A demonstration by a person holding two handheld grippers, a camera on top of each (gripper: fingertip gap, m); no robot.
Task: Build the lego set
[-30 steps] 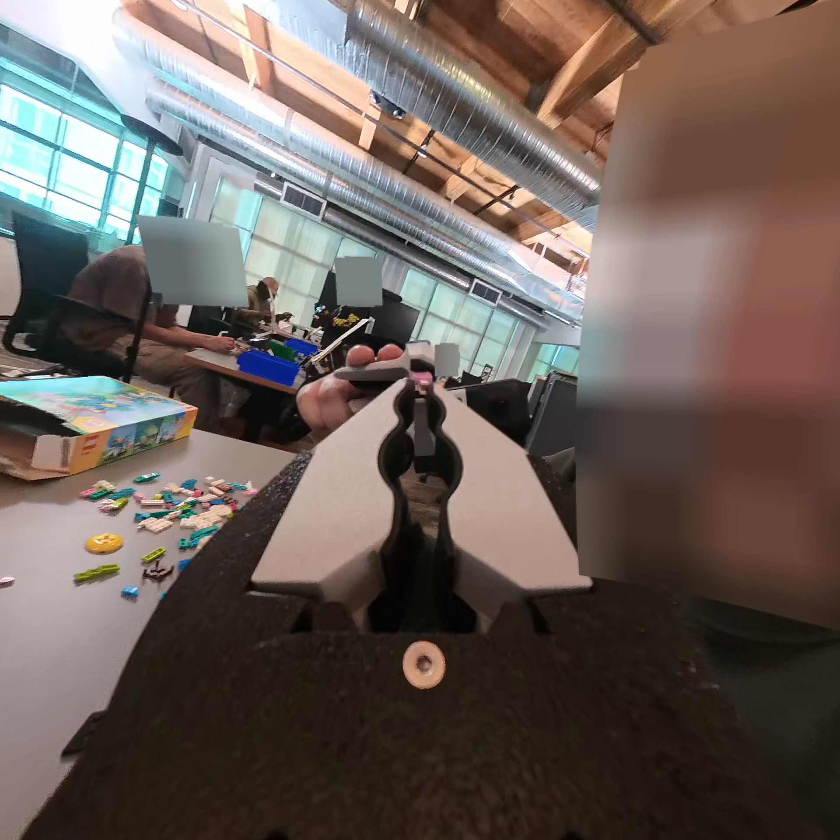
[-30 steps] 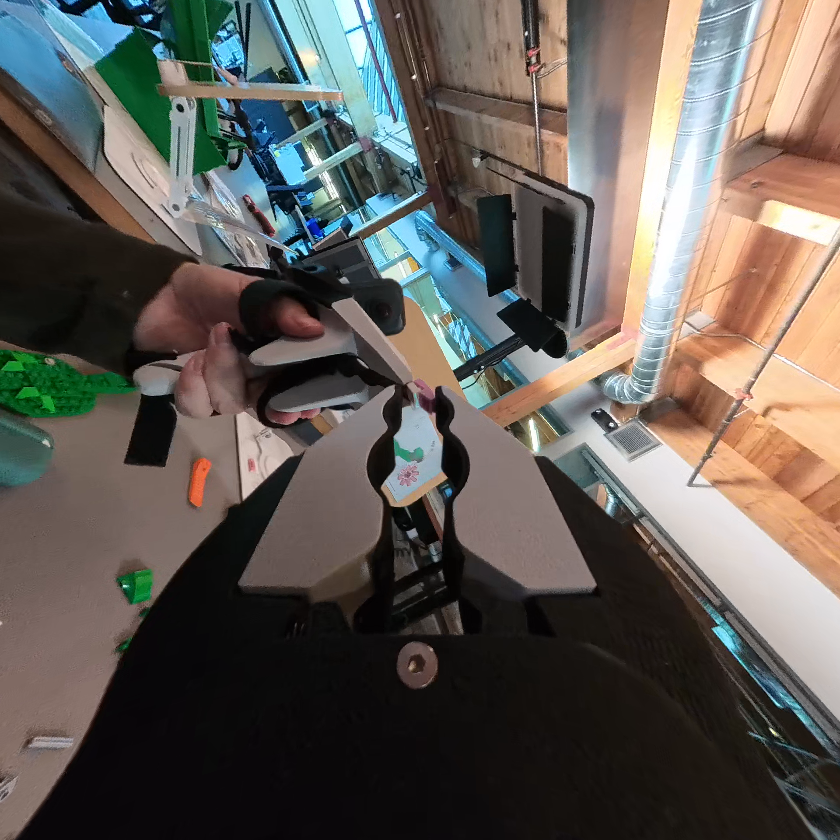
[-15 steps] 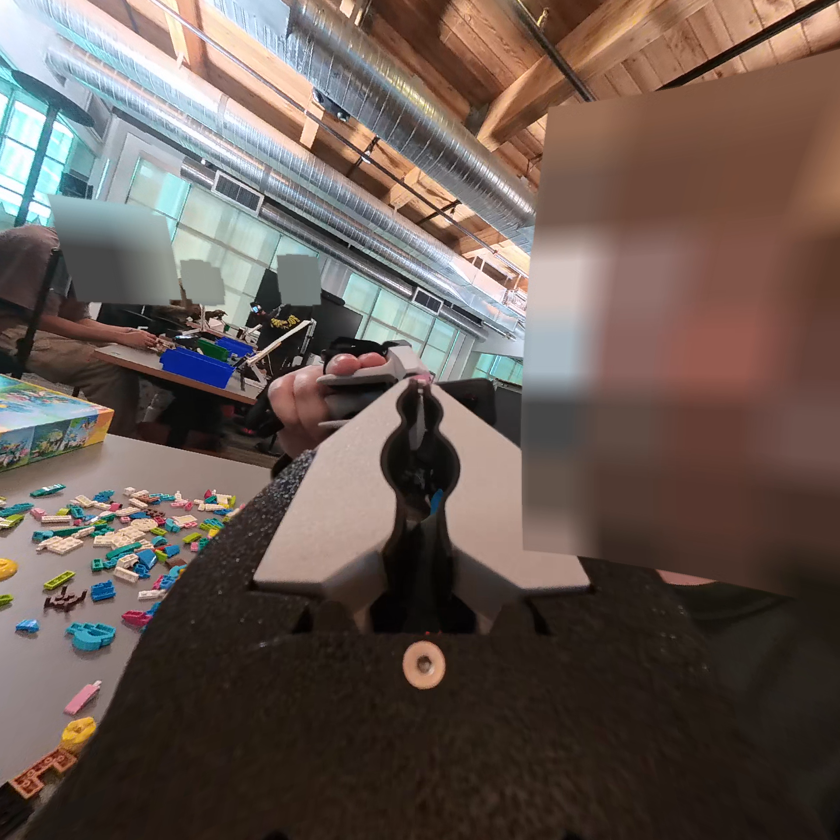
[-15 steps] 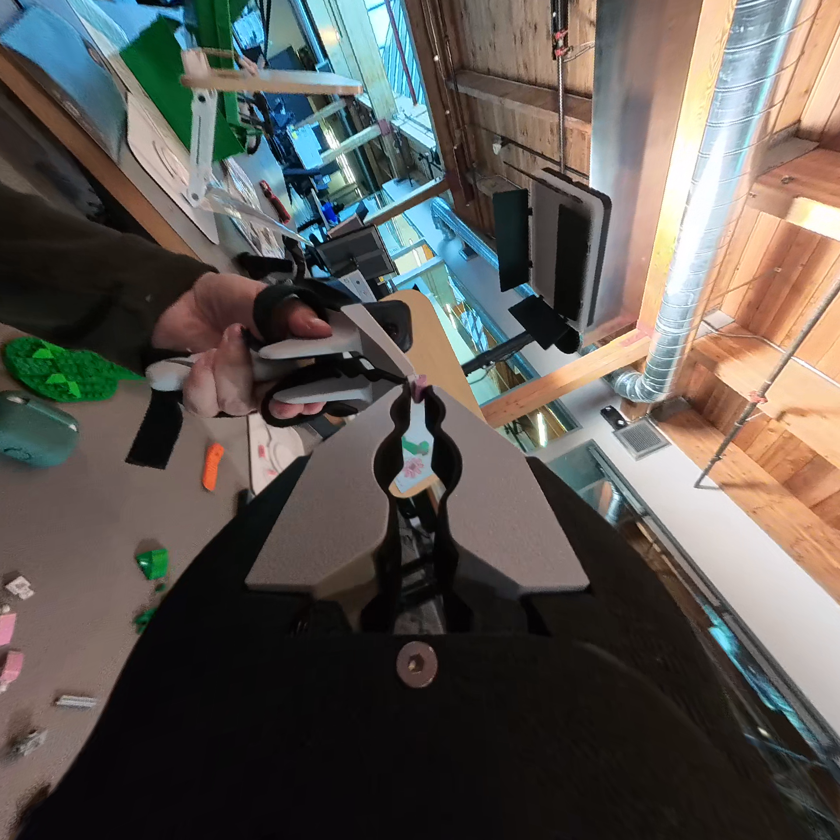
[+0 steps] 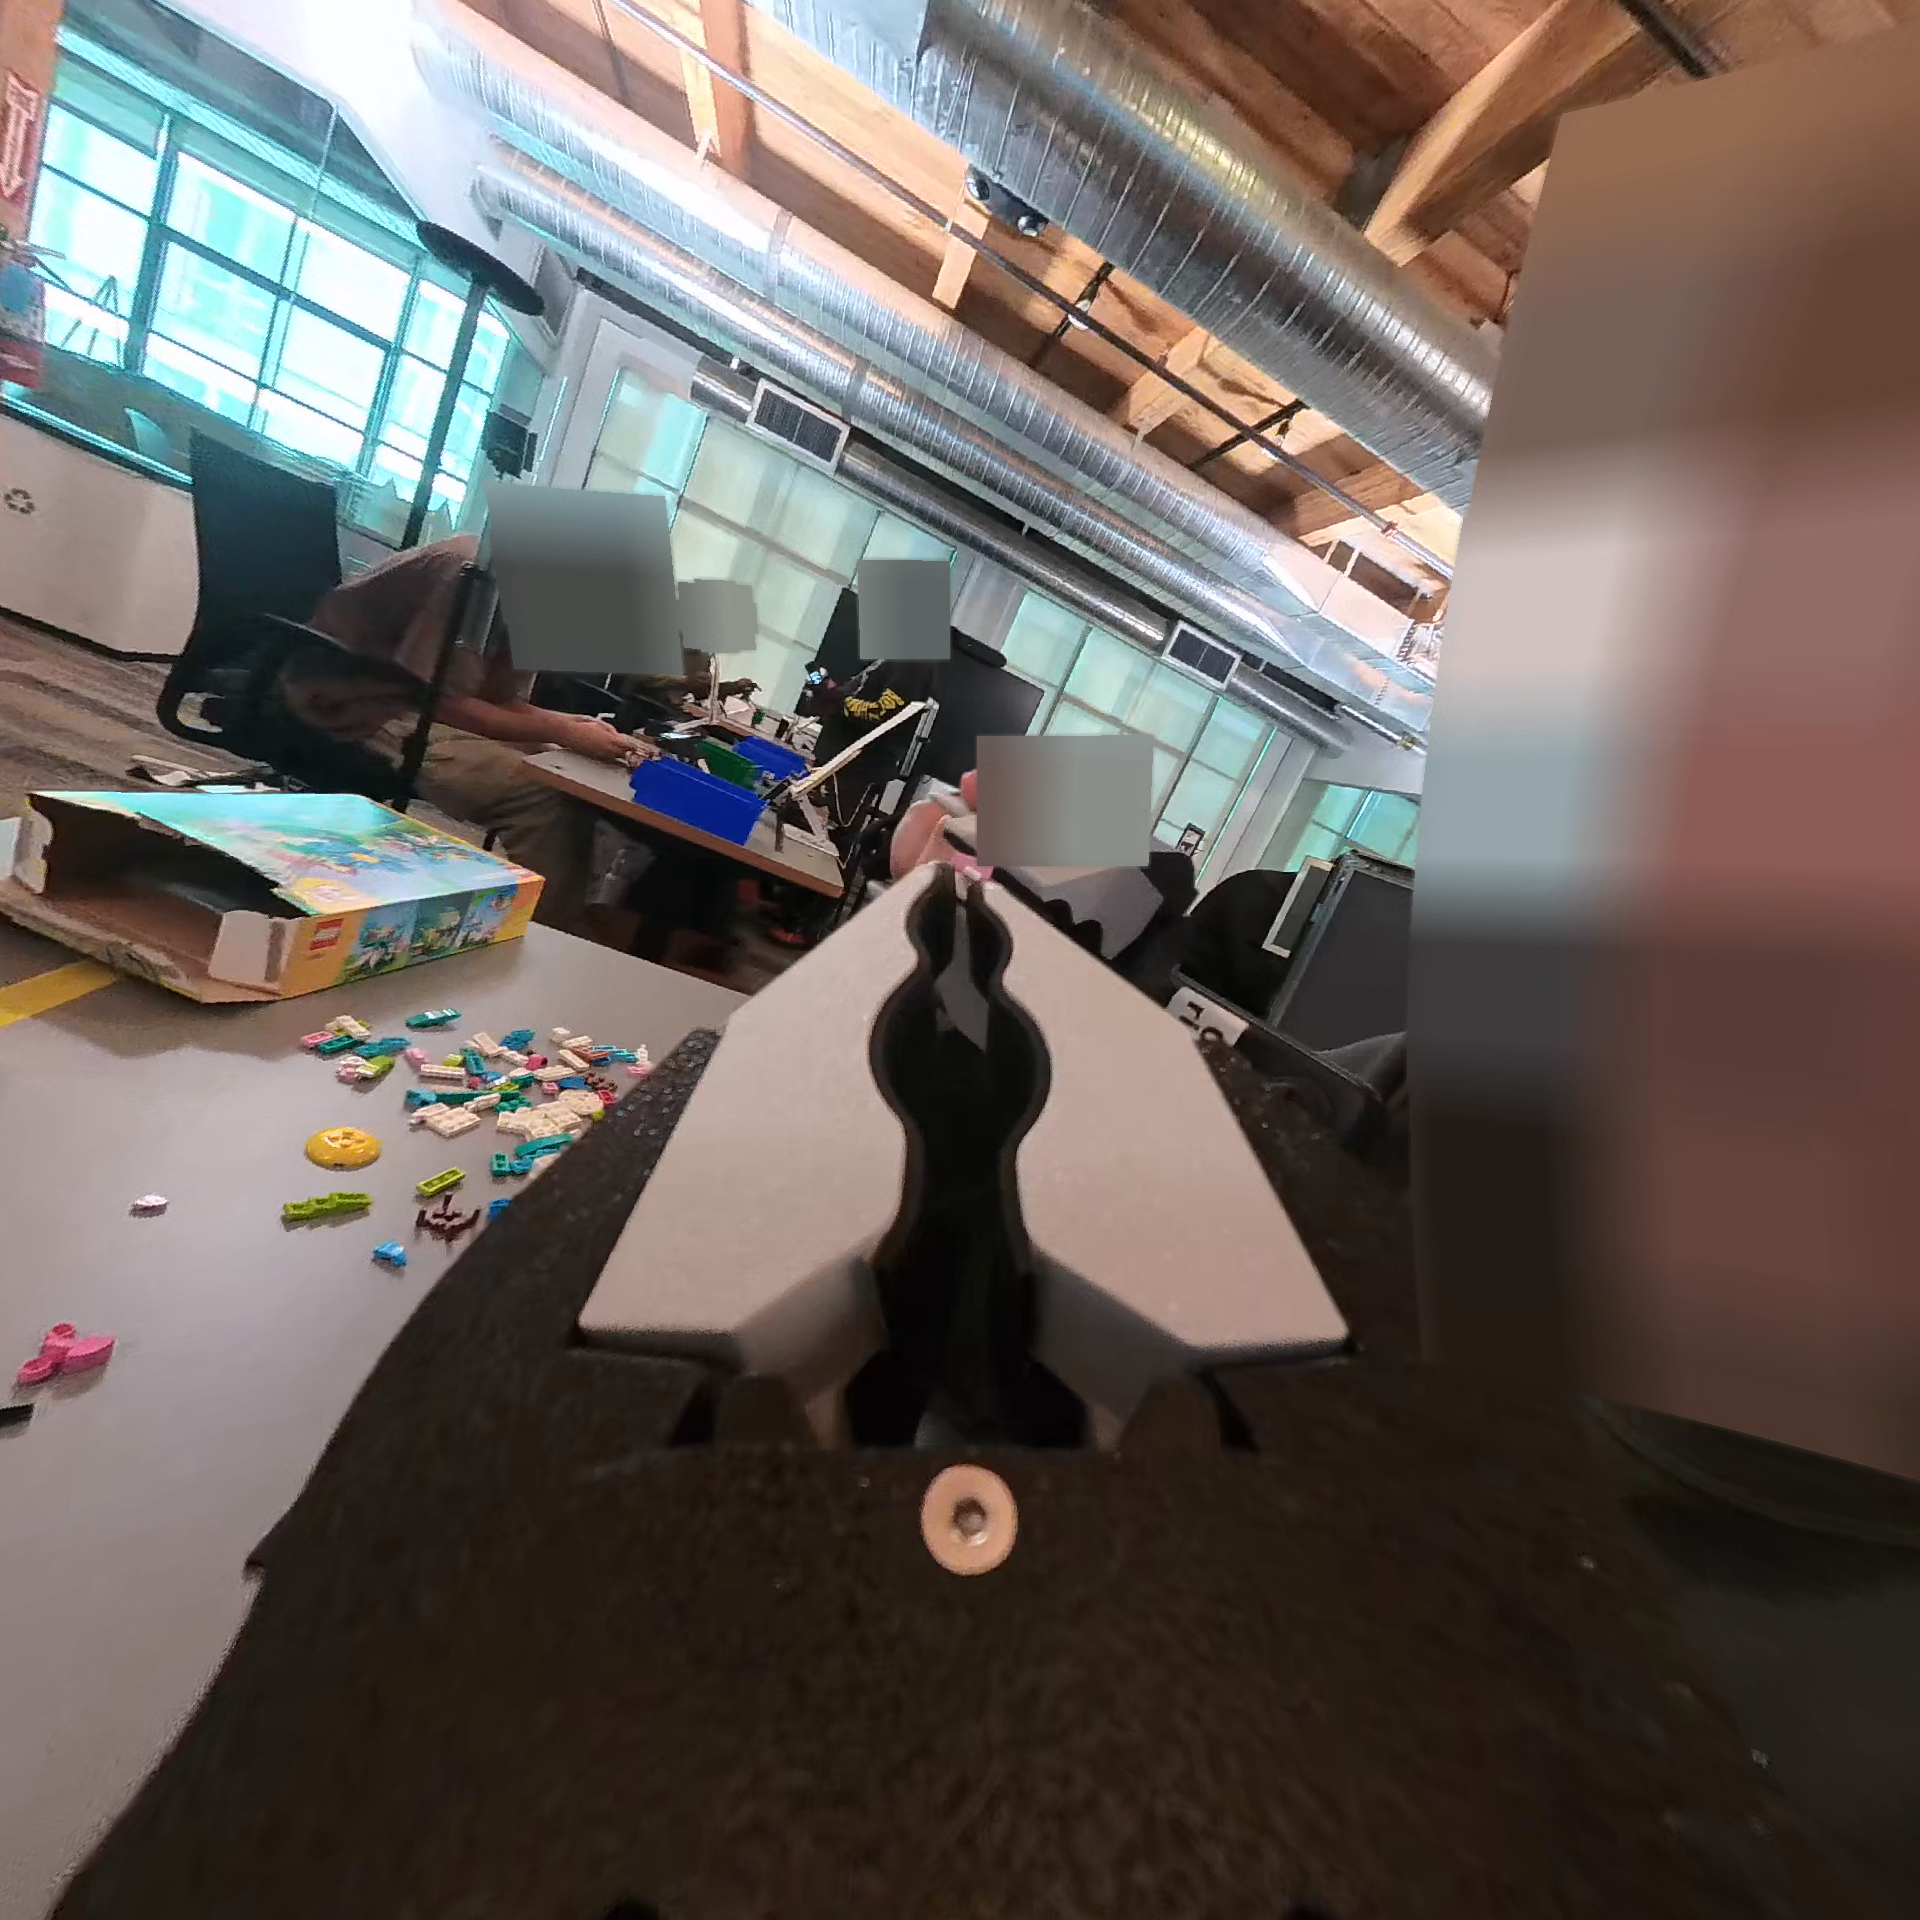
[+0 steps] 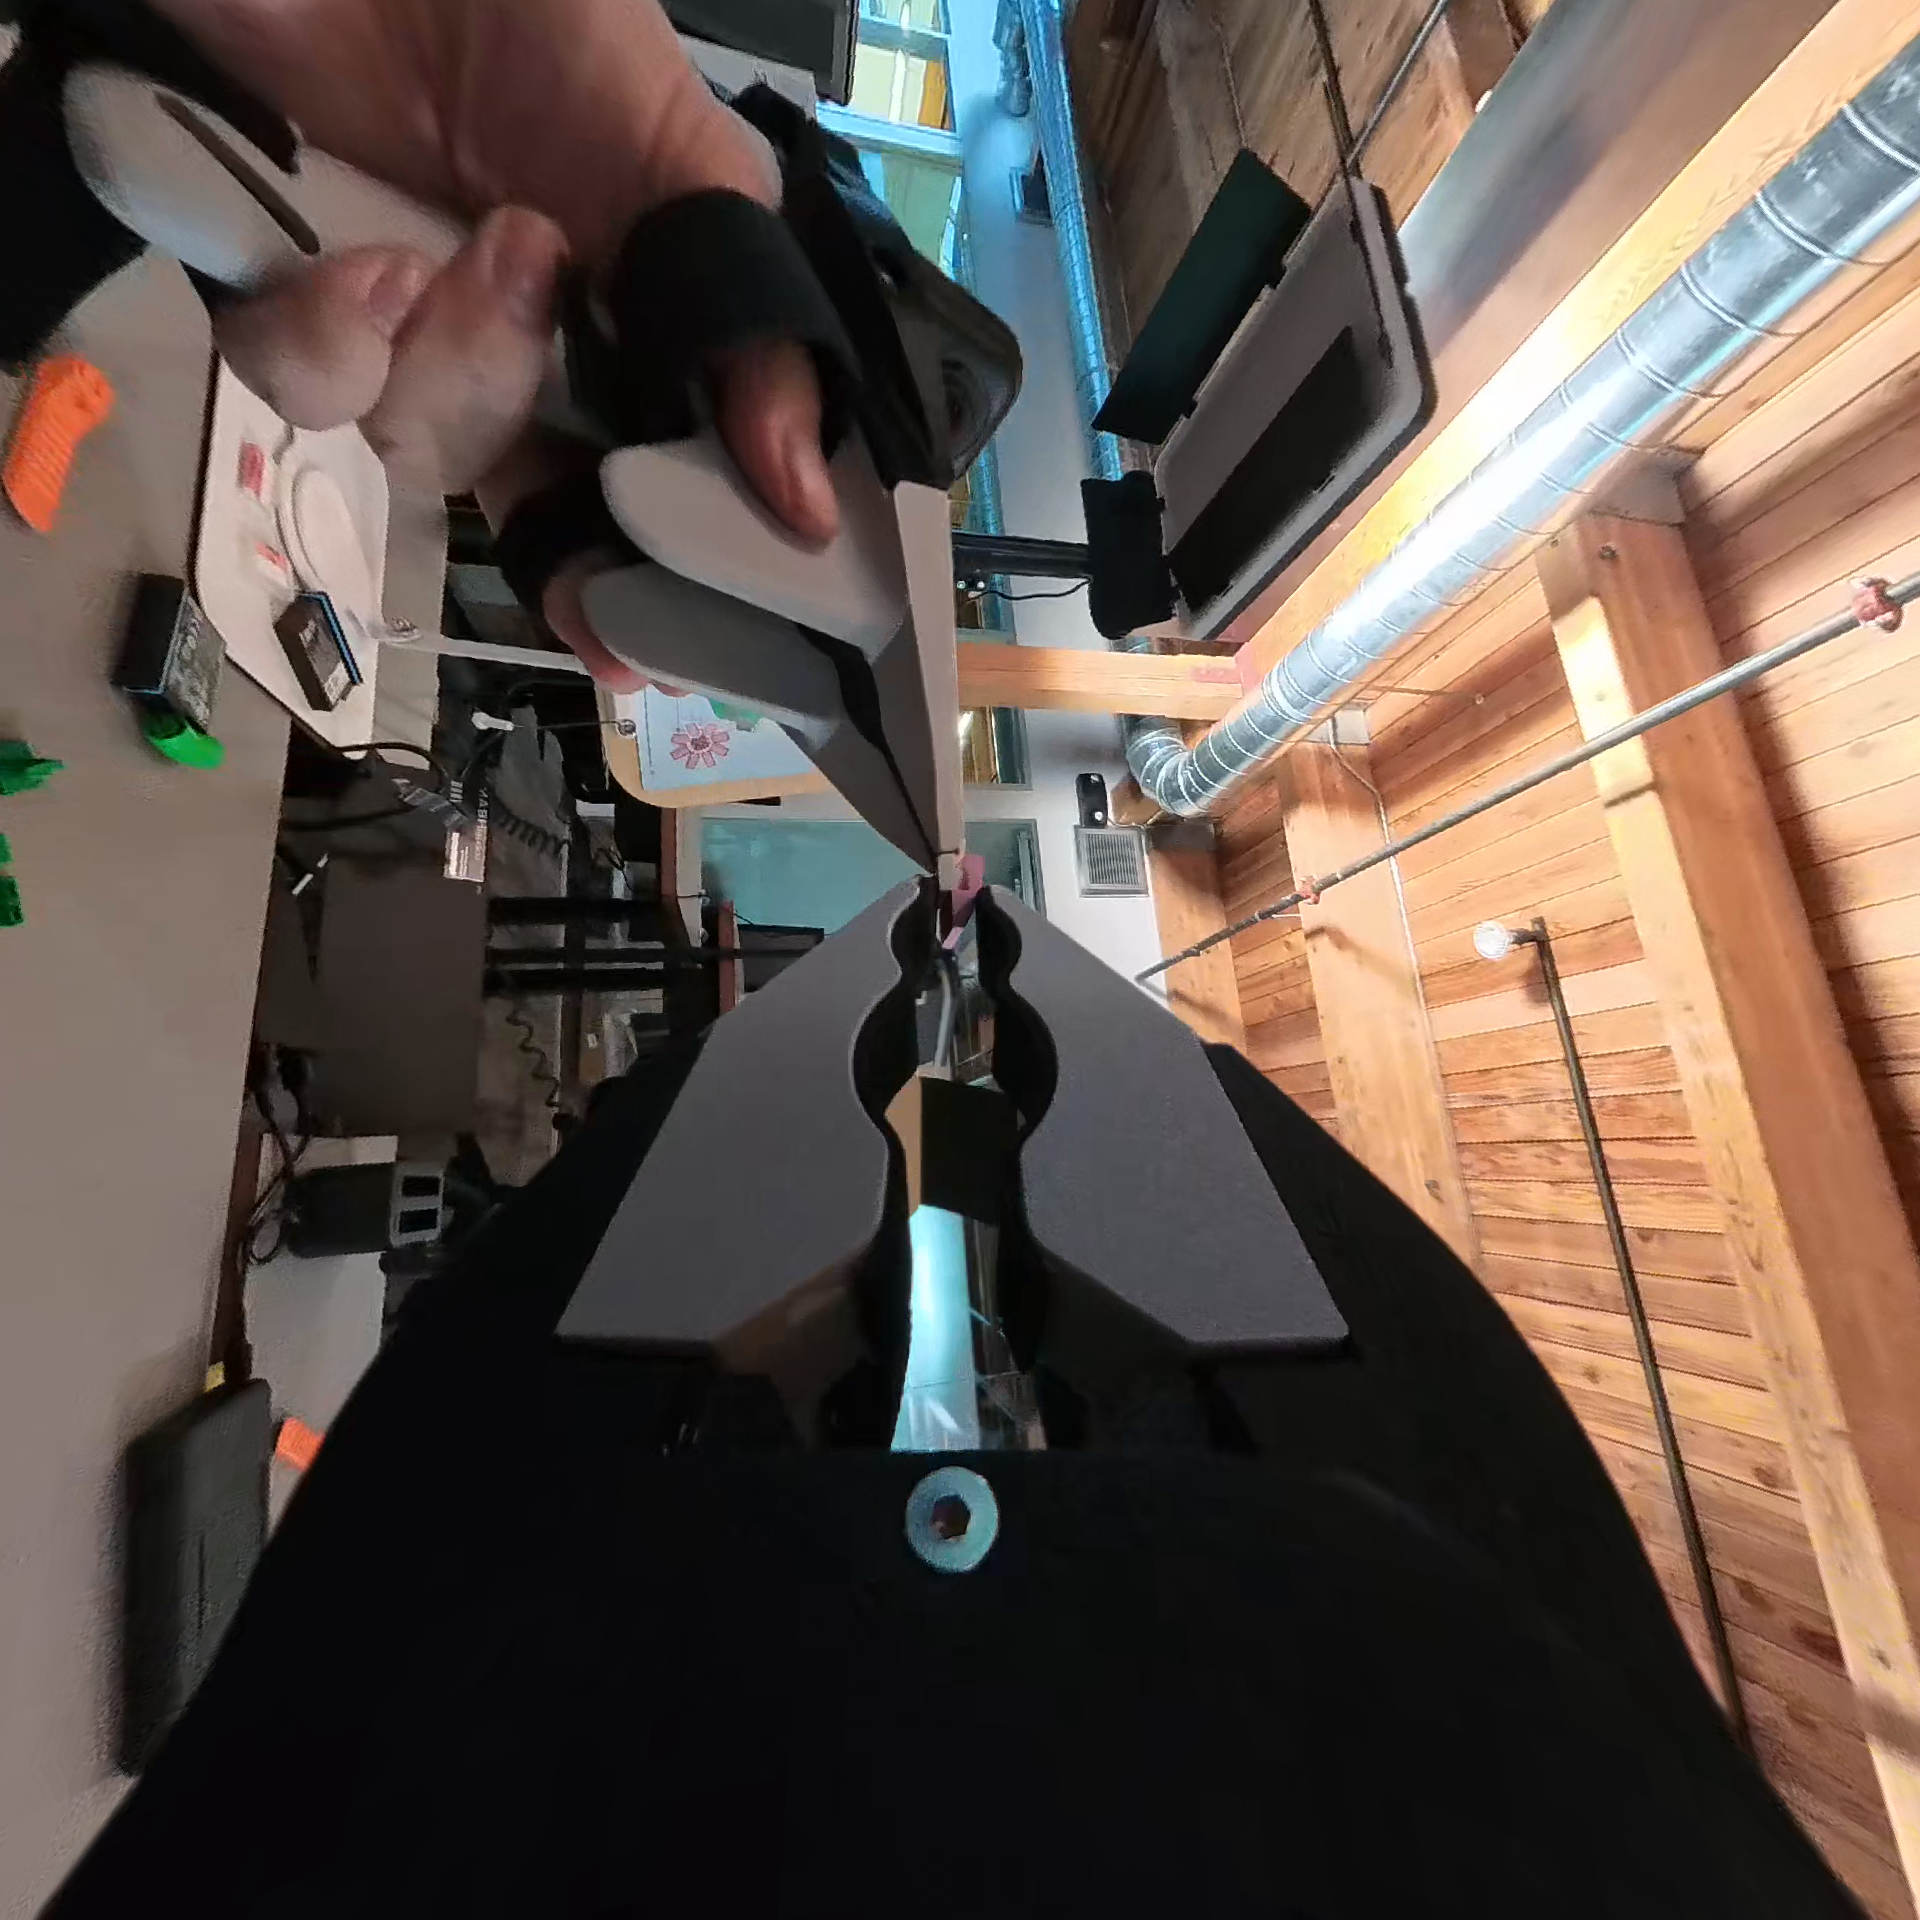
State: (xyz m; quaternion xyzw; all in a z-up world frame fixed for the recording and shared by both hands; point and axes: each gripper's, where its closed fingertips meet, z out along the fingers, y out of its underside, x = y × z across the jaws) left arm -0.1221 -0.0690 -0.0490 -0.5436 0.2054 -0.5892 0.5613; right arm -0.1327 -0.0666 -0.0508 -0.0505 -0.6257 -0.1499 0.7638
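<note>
A tiny pink lego piece (image 6: 964,875) sits pinched where the two grippers meet tip to tip, raised well above the tabletop (image 5: 187,1475). The right gripper (image 6: 948,902) has its fingers clenched on it; the left gripper (image 6: 928,844), held by a hand (image 6: 499,208) in a black strap, comes in from the upper left with its fingers pressed together at the same piece. In the left wrist view the left gripper (image 5: 954,875) shows the pink speck at its closed tip, and the other gripper beyond is partly hidden. Far left on the tabletop lie scattered lego pieces (image 5: 488,1081), a yellow round piece (image 5: 343,1147) and the torn-open lego box (image 5: 281,894).
</note>
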